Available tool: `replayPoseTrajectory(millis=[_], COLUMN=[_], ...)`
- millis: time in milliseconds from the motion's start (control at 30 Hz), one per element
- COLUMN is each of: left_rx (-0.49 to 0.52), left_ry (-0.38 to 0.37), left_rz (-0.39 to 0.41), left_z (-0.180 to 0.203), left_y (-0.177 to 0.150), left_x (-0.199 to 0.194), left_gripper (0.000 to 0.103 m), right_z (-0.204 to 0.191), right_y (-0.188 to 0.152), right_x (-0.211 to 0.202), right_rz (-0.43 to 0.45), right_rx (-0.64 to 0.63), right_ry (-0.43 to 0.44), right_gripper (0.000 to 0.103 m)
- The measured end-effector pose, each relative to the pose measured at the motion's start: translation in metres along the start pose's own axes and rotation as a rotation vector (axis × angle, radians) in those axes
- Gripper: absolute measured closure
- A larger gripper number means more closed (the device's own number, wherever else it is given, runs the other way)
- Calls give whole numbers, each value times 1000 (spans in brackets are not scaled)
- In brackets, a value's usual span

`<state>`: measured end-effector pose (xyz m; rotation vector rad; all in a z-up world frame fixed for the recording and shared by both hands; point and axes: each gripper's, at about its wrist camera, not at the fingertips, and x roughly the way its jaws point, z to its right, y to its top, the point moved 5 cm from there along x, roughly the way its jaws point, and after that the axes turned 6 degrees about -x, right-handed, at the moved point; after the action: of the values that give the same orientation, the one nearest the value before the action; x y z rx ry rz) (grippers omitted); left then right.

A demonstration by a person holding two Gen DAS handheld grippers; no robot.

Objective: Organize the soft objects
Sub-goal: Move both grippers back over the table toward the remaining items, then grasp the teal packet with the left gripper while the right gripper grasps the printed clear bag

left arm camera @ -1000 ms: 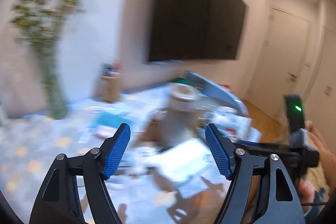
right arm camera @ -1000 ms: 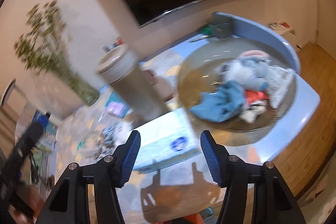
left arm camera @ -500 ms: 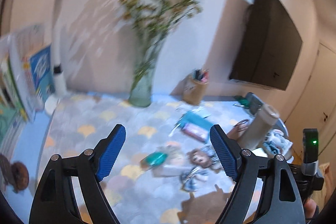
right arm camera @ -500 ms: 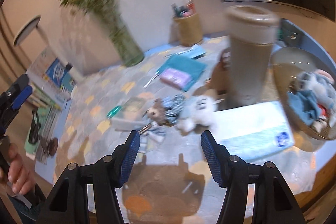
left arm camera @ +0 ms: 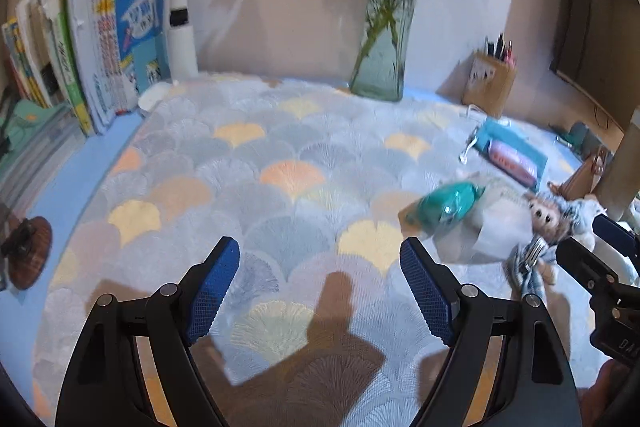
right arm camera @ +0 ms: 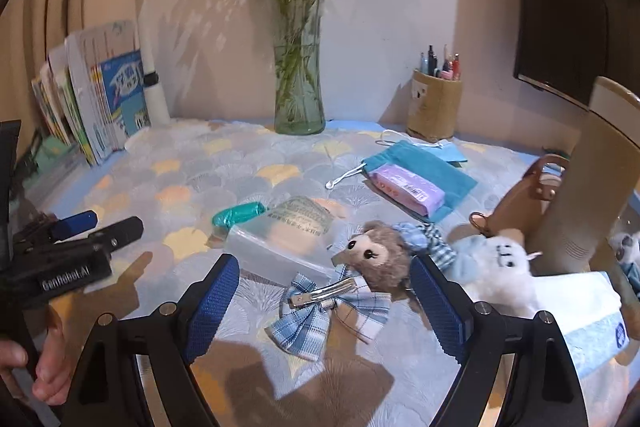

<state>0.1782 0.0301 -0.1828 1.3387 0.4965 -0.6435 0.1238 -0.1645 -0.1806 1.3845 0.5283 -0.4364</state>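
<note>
Both views are now showing the patterned cloth (left arm camera: 280, 163) of the table much closer than a second ago, when the dark screen and the far end of the room were filling the upper part of both frames. In the left wrist view the left gripper (left arm camera: 320, 287) is standing wide with nothing between its blue pads, over bare cloth in the lower middle; its jaws have been opening a little within the last second. The vase (left arm camera: 380, 67) is now sitting at the top centre and the books (left arm camera: 100, 51) at the upper left, neither of which was there a second ago in this place. The soft things are lying at the right edge: a teal roll (left arm camera: 444, 203) and a plush bear (left arm camera: 548, 219). In the right wrist view the right gripper (right arm camera: 324, 299) is also wide, its jaws having just been opening, and nothing is being pressed by them. A plaid bow (right arm camera: 328, 303) with a metal clip is lying between the pads in the lower middle, with the plush bear (right arm camera: 380, 259) just above it and a white plush (right arm camera: 504, 267) to the right. The bowl of cloths, large at the right a second ago, is almost out of the frame now. The left gripper (right arm camera: 76, 231) is showing at the left edge, held by a hand (right arm camera: 44, 367).
</note>
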Motion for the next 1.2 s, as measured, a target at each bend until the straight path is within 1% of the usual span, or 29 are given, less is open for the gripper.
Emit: replayPoseTrajectory(millis=[67,167,267,367,433,467,500,567,600,667,700,767,800,833,933,1000,1067,1133,1200], left_rx=[-13,-45,-55,-33,-7,-1,19,43,63,99,128,187,238,278,357,424,460,465,452], left_ry=[-21,-56,-62,-60,-50,-45,-27,-13,-27,-67,-75,-63,-60,-74,-136,-163,-164,-189,-228], left_rz=[-9,-44,-62,-63,-79,-100,-154,-182,-186,-177,-162,-132,-119,-119,-165,-170,-179,-199,-219], left_z=[-3,-9,-10,-6,-2,-1,1,3,5,12,18,27,35,42,60,72,77,81,82], left_y=[0,-1,-2,-4,-5,-6,-8,-7,-3,8,17,28,33,35,33,29,27,27,29], left_x=[1,6,9,9,6,5,1,-10,-19,-31,-36,-37,-33,-26,6,24,35,48,59], left_gripper=[22,22,22,22,22,22,22,23,23,22,22,22,22,22,23,23,27,30,30], right_z=[1,12,18,22,23,23,23,20,17,12,10,5,4,3,6,9,10,8,5], right_y=[-4,-14,-18,-20,-19,-19,-18,-14,-7,8,17,32,38,41,46,41,34,32,32], right_x=[9,25,31,36,33,30,28,25,20,14,13,17,23,27,52,73,85,93,99], right_rz=[-17,-78,-97,-120,-106,-99,-103,-121,-121,-123,-125,-146,-163,-176,-246,-308,-344,-344,-351], right_rx=[3,66,105,133,139,141,140,140,136,112,99,89,98,110,189,232,258,271,249], right_ry=[-6,30,73,91,91,88,86,111,139,147,146,152,168,181,235,256,274,306,293], right_gripper=[17,17,17,17,17,17,17,17,17,17,17,17,17,17,17,17,17,17,17])
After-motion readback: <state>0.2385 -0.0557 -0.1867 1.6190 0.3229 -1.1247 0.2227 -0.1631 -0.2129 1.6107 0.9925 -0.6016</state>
